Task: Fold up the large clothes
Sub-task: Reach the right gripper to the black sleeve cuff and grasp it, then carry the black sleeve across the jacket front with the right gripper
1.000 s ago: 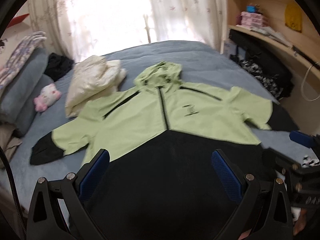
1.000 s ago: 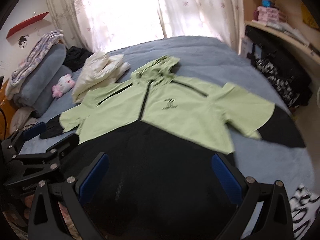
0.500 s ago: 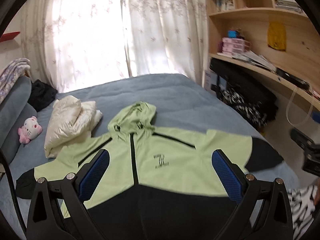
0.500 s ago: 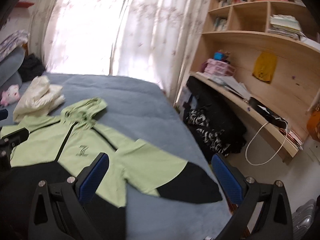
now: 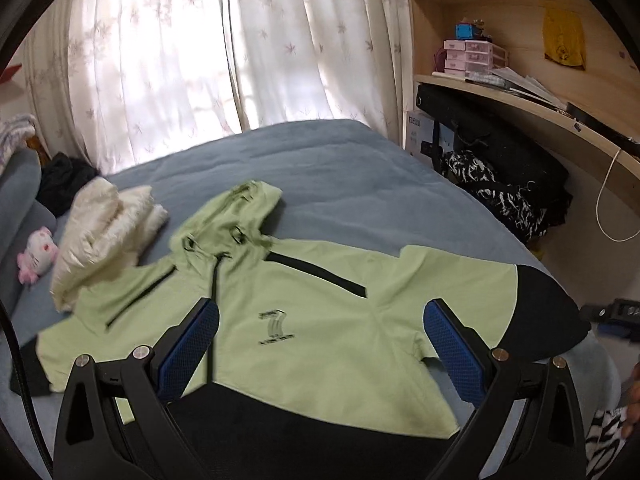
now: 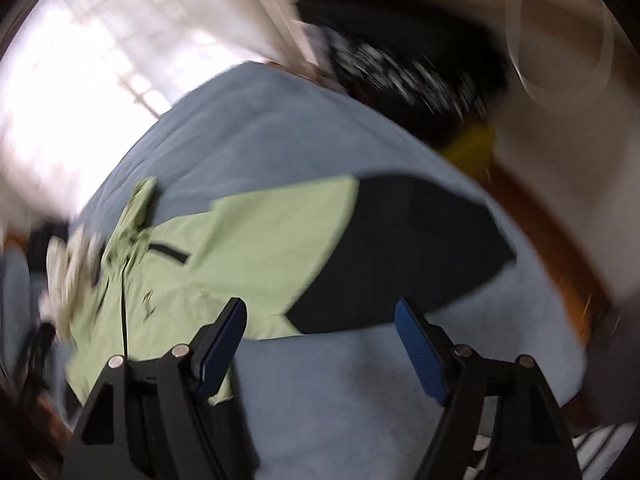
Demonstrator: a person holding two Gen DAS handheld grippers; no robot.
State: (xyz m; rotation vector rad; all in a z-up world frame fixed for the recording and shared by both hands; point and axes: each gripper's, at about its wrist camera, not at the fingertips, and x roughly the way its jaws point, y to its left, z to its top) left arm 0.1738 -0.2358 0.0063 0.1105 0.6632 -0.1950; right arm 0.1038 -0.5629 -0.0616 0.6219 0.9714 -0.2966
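Left gripper [image 5: 320, 344] spread wide above hooded jacket [image 5: 312, 312], right gripper [image 6: 320, 344] jaws just narrowing, nothing pinched, above black cuff [image 6: 400, 252], jacket flat on blue bed [image 5: 340, 168], hem cut off, right view motion-blurred.

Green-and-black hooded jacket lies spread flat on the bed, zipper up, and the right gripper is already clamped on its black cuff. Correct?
Not quite. The right gripper is open above the bed, its jaws closing on nothing; the right wrist view shows it. The jacket does lie flat, zipper up.
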